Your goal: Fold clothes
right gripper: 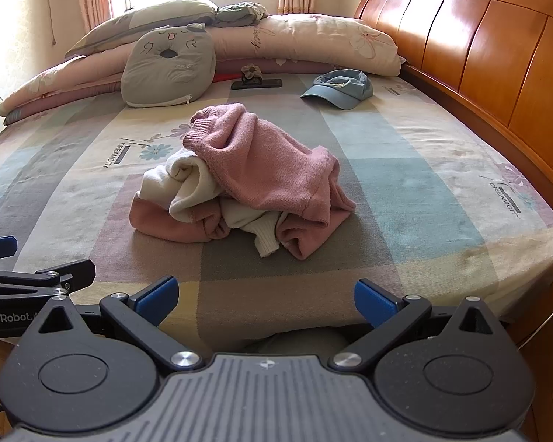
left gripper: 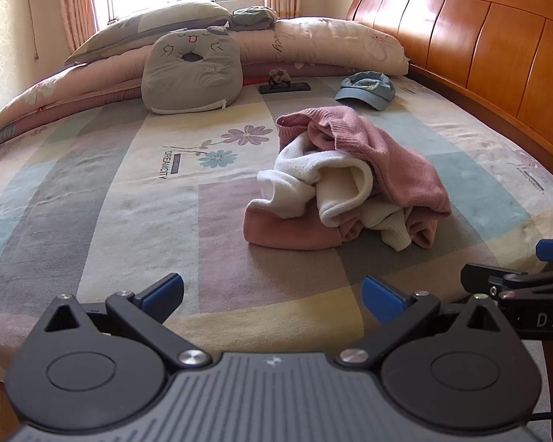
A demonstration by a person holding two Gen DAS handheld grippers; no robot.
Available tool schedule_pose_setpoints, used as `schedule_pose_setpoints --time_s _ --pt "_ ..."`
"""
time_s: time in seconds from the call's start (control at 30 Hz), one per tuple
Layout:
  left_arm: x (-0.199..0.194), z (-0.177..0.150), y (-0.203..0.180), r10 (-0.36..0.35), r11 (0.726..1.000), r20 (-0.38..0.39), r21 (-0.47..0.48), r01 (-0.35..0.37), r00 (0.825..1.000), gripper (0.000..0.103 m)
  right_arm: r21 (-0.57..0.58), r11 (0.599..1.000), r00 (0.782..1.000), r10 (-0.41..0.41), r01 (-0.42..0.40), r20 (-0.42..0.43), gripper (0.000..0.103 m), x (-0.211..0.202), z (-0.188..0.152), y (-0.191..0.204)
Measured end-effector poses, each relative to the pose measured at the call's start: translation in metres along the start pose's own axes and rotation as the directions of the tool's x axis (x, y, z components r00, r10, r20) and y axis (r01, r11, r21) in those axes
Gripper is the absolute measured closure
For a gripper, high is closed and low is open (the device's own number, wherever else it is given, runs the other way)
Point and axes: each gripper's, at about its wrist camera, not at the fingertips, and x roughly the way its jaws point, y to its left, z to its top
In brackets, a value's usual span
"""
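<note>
The crumpled pink and white garment [left gripper: 346,180] is heaped on the bed [left gripper: 129,202], ahead of both grippers and touched by neither. From the left gripper [left gripper: 272,296] it is seen ahead and to the right; from the right gripper [right gripper: 265,300] slightly left, almost centred. Both pairs of fingers are spread apart and empty. Neither is judged clearly nearer.

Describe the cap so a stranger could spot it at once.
Start at the wooden headboard. On the bed sheet just before it, below the folded quilt, lies the cap. It alone is blue and brimmed.
</note>
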Motion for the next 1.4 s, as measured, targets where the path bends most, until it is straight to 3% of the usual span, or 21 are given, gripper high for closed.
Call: schedule_pose_setpoints --time_s 0.77,1.4 --pt "0.019 0.011 -0.001 -0.009 1.0 -0.01 -0.001 0.009 1.0 0.001 -0.014 1.0 1.0 -0.004 0.004 0.005 0.0 0.012 0.008 -0.004" --pt "0.101 0.046 -0.014 -0.073 0.996 -0.062 0.037 0.076 0.995 0.001 -0.034 0.999 0.996 -0.036 0.033 -0.078 0.0 0.081 0.041 -0.025"
